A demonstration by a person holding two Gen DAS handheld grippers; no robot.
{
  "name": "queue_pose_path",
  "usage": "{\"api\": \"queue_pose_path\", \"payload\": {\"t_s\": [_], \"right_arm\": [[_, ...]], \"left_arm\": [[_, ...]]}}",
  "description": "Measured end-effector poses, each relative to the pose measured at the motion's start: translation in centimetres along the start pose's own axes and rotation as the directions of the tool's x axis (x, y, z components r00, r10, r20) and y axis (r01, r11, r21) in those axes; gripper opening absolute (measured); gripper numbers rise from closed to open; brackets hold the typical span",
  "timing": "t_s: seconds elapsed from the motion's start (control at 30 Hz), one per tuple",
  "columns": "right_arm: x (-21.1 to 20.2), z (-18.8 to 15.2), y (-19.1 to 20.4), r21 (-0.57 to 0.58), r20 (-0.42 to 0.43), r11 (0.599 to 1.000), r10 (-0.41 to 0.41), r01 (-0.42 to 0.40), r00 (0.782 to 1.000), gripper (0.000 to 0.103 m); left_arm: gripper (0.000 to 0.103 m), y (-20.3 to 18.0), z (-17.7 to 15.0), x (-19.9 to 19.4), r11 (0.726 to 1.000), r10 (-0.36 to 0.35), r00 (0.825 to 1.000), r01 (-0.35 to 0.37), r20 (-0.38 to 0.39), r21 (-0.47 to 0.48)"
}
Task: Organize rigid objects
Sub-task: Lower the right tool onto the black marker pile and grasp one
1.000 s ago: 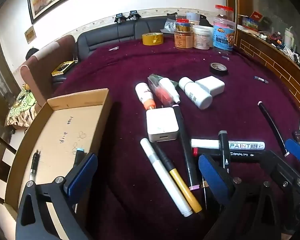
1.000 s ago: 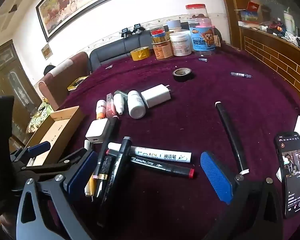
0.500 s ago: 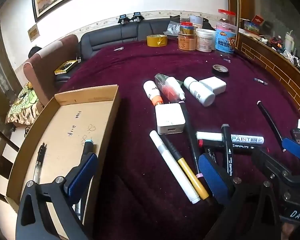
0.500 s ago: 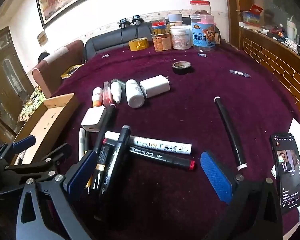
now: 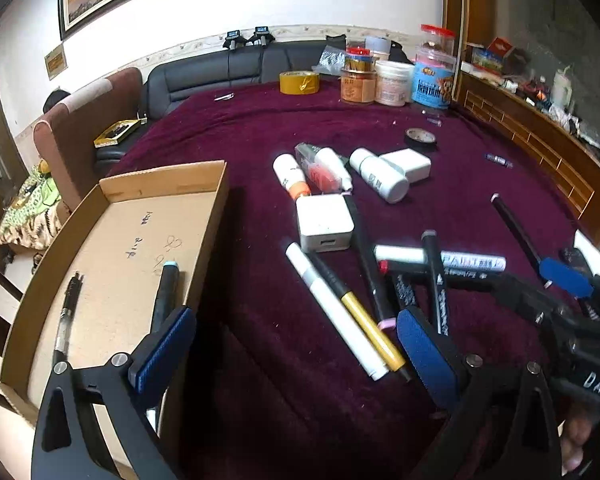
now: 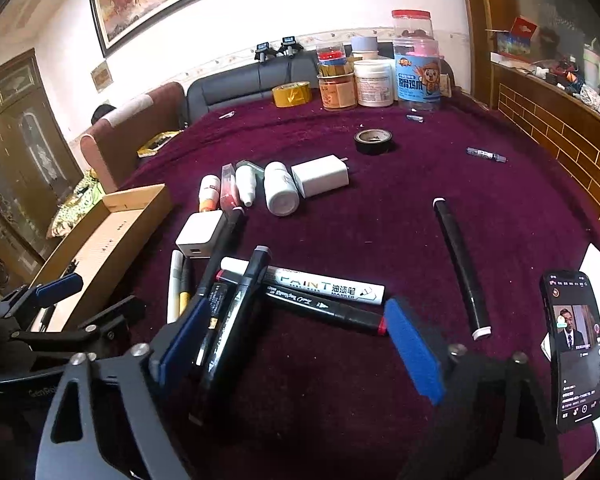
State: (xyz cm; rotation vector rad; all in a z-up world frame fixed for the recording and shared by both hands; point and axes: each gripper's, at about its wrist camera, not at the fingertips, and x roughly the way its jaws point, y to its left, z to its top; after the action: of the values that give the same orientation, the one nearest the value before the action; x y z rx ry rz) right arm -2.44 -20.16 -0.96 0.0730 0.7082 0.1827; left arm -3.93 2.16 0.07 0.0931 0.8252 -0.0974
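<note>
Now both tools sit lower and nearer the pile than a second ago. My left gripper point(image 5: 288, 354) is spread wide and empty, straddling the cardboard box point(image 5: 204, 232) wall. In the box: a black marker point(image 5: 165, 298) and a thin pen point(image 5: 66, 320). My right gripper point(image 6: 300, 340) gapes too, empty, framing the heap; the grey-capped black marker point(image 6: 236, 312) lies against its left pad. The white PAINT marker point(image 6: 320, 286) looks unmoved. Likely next pick from here.
</note>
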Motion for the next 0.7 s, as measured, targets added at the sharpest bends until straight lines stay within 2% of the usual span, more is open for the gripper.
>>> {"api": "queue_pose_path", "payload": {"t_s": [0.07,0.13,0.23,0.27,0.33,0.4,0.43,0.7], "right_arm": [[0.2,-0.2,0.0,-0.007,-0.004,1.0,0.003,-0.003,1.0,0.08],[0.4,-0.3,0.0,-0.002,-0.014,1.0,0.015,-0.015,1.0,0.075],[0.9,-0.4,0.0,0.024,-0.055,0.998,0.061,-0.06,0.997,0.069],[1.1,-0.4,0.1,0.024,-0.07,0.997,0.073,-0.071,0.995,0.063],[1.7,-0.5,0.6,0.018,-0.105,0.996,0.092,-0.09,0.99,0.055],[2.3,-0.7,1.1,0.021,-0.133,0.993,0.114,-0.112,0.985,0.047],[2.6,-0.7,1.4,0.022,-0.146,0.992,0.124,-0.122,0.982,0.045],[3.4,-0.9,2.6,0.014,-0.175,0.993,0.121,-0.121,0.977,0.045]], "left_arm": [[0.097,-0.2,-0.1,0.1,1.0,0.021,1.0,-0.021,-0.007,0.02],[0.092,-0.2,-0.1,0.2,1.0,0.013,1.0,-0.012,-0.012,0.02],[0.076,0.3,-0.1,0.8,1.0,-0.027,0.998,0.026,-0.053,-0.012],[0.069,0.6,-0.1,1.0,0.999,-0.045,0.997,0.043,-0.068,-0.026],[0.065,0.9,-0.2,1.3,0.998,-0.054,0.995,0.051,-0.088,-0.039],[0.064,1.2,-0.2,1.5,0.996,-0.07,0.993,0.065,-0.098,-0.055],[0.065,1.4,-0.2,1.5,0.996,-0.07,0.992,0.064,-0.104,-0.062],[0.065,1.6,0.0,1.9,0.996,-0.047,0.993,0.038,-0.107,-0.078]]}}
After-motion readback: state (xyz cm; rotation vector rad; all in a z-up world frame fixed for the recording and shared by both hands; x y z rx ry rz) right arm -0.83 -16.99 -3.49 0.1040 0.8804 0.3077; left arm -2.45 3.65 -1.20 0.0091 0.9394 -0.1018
